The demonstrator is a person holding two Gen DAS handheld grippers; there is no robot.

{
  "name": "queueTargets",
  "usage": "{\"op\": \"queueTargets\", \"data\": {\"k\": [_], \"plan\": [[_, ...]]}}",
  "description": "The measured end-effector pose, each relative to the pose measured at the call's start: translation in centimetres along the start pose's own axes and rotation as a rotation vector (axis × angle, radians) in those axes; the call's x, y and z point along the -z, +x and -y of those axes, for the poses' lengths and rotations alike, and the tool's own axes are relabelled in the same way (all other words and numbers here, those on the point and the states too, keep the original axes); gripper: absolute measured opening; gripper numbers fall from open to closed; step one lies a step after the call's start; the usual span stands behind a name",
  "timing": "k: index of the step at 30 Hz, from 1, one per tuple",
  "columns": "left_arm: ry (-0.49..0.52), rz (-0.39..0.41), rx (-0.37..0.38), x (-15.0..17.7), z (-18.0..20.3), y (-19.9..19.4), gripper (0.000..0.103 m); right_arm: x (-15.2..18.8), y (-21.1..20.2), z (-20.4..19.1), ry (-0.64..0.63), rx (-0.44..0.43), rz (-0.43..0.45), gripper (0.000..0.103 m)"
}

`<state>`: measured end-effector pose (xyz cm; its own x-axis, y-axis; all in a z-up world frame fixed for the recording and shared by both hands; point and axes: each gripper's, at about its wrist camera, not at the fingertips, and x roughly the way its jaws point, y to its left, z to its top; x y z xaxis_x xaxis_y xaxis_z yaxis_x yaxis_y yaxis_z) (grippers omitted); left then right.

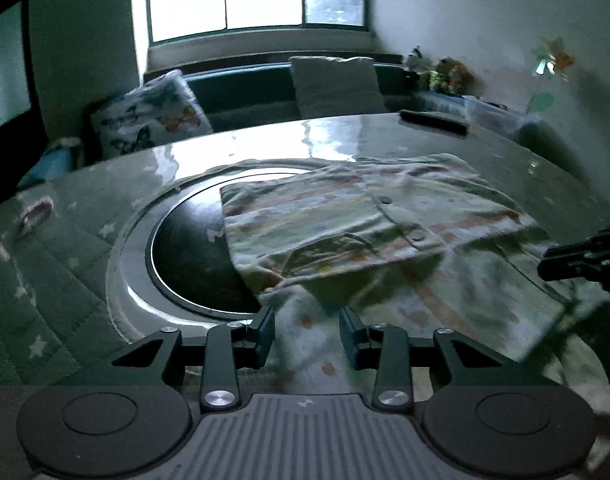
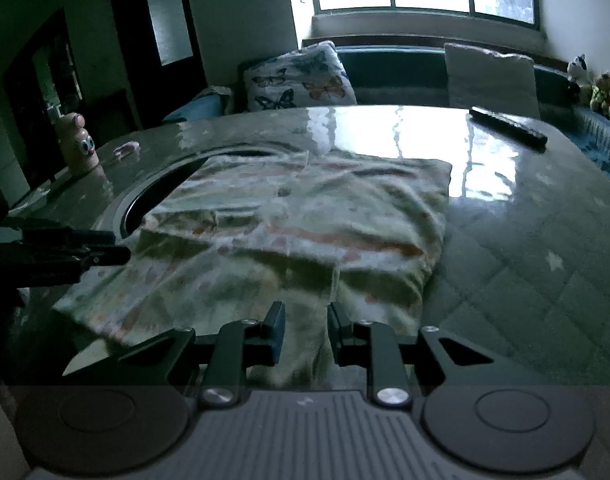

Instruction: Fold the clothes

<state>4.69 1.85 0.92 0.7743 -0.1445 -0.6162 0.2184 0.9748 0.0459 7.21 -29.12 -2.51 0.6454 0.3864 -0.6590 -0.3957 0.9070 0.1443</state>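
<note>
No readable text, labels, brands or numbers in either wrist view. Frames are dim and blurred; the garment [image 1: 369, 232] shows only a pattern, no lettering.

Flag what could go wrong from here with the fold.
1. Both the left tool and right tool have cloth between gapped fingers; the garment may slip mid-fold.
2. The garment overhangs the table's near edge and could slide off.
3. Motion blur on the near hem suggests an uneven crease.
</note>
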Motion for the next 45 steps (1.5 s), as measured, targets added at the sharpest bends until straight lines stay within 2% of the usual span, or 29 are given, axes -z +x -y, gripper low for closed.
{"op": "queueTargets", "data": {"k": [6,8,11,13,16,17,19,22,25,27,30,31,32,34,37,39,45], "plan": [[0.120,0.016,0.017,1.7,1.7,-3.2,0.049,1.3,-1.0,-0.5,-0.055,0.036,-0.007,0.023],[0.188,0.016,0.030,2.7,2.6,-4.1,0.056,1.4,-1.1,-0.7,-0.075,0.043,-0.012,0.027],[0.301,0.024,0.029,4.1,4.2,-5.0,0.063,1.5,-1.2,-0.8,-0.098,0.052,-0.017,0.028],[0.360,0.030,0.035,4.9,5.1,-5.4,0.065,1.5,-1.6,-0.9,-0.105,0.053,-0.010,0.030],[0.422,0.041,0.064,5.7,6.4,-5.6,0.065,1.5,-2.7,-1.1,-0.127,0.051,0.001,0.040],[0.441,0.047,0.077,5.9,6.8,-5.6,0.065,1.6,-3.0,-1.2,-0.138,0.051,0.003,0.040],[0.441,0.062,0.095,5.7,7.2,-5.5,0.065,1.7,-3.7,-1.4,-0.158,0.046,0.003,0.041],[0.431,0.083,0.121,5.3,7.7,-5.2,0.065,2.1,-4.6,-1.6,-0.194,0.044,0.004,0.048],[0.422,0.104,0.146,4.9,8.1,-5.0,0.065,2.4,-5.3,-1.7,-0.222,0.046,0.000,0.049],[0.415,0.119,0.163,4.6,8.4,-4.8,0.063,2.7,-5.7,-1.7,-0.238,0.044,-0.004,0.056],[0.405,0.140,0.189,4.2,8.9,-4.5,0.043,3.1,-6.2,-1.8,-0.269,0.034,-0.018,0.057],[0.401,0.147,0.197,4.1,9.0,-4.5,0.030,3.3,-6.3,-1.9,-0.281,0.028,-0.023,0.057],[0.398,0.154,0.205,4.0,9.2,-4.4,0.023,3.5,-6.4,-2.1,-0.299,0.020,-0.029,0.057],[0.391,0.168,0.222,3.7,9.5,-4.2,0.014,3.9,-6.6,-2.5,-0.334,0.004,-0.038,0.057],[0.288,0.152,0.238,2.0,8.2,-3.6,0.009,4.3,-6.7,-3.3,-0.394,-0.024,-0.032,0.065],[0.244,0.148,0.244,1.1,7.6,-3.2,0.009,4.4,-6.6,-4.0,-0.431,-0.038,-0.012,0.065],[0.215,0.150,0.255,-0.3,7.4,-2.5,0.009,3.6,-4.8,-5.6,-0.458,-0.078,0.048,0.061]]}}
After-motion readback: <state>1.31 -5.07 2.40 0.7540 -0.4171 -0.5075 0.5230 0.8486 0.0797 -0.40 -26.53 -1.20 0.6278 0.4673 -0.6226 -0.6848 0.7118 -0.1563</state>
